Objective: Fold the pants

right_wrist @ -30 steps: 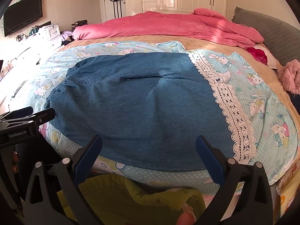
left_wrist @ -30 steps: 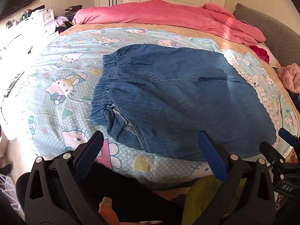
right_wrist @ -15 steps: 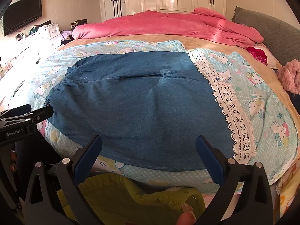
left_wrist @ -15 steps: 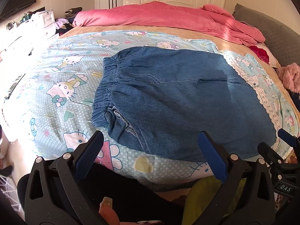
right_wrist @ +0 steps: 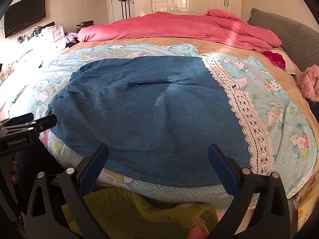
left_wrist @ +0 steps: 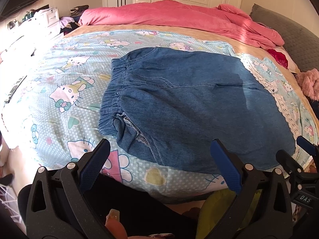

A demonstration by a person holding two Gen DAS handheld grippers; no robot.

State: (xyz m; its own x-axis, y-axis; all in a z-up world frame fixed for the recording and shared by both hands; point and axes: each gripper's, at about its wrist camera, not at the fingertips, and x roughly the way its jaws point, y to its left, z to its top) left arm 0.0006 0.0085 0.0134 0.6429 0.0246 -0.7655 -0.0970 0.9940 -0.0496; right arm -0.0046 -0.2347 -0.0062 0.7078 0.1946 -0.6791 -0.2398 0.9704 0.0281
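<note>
Blue denim pants [left_wrist: 191, 103] lie folded flat on the Hello Kitty sheet [left_wrist: 65, 91], elastic waistband [left_wrist: 111, 91] to the left. In the right wrist view the pants [right_wrist: 151, 111] fill the middle. My left gripper [left_wrist: 159, 155] is open and empty, just short of the pants' near edge by the waistband corner. My right gripper [right_wrist: 157, 155] is open and empty, over the near edge of the pants. The right gripper shows at the right edge of the left wrist view [left_wrist: 305, 151]; the left gripper shows at the left of the right wrist view [right_wrist: 30, 121].
A pink duvet [left_wrist: 179, 18] lies bunched at the far end of the bed. A white lace band [right_wrist: 249, 111] runs along the sheet right of the pants. A grey headboard [right_wrist: 295, 33] and pink fluffy item [right_wrist: 309, 81] are at right. Drawers [right_wrist: 53, 31] stand at left.
Both grippers have shifted slightly; the view of the pants has moved down a little in the left wrist view. The pants have not moved and both grippers stay open.
</note>
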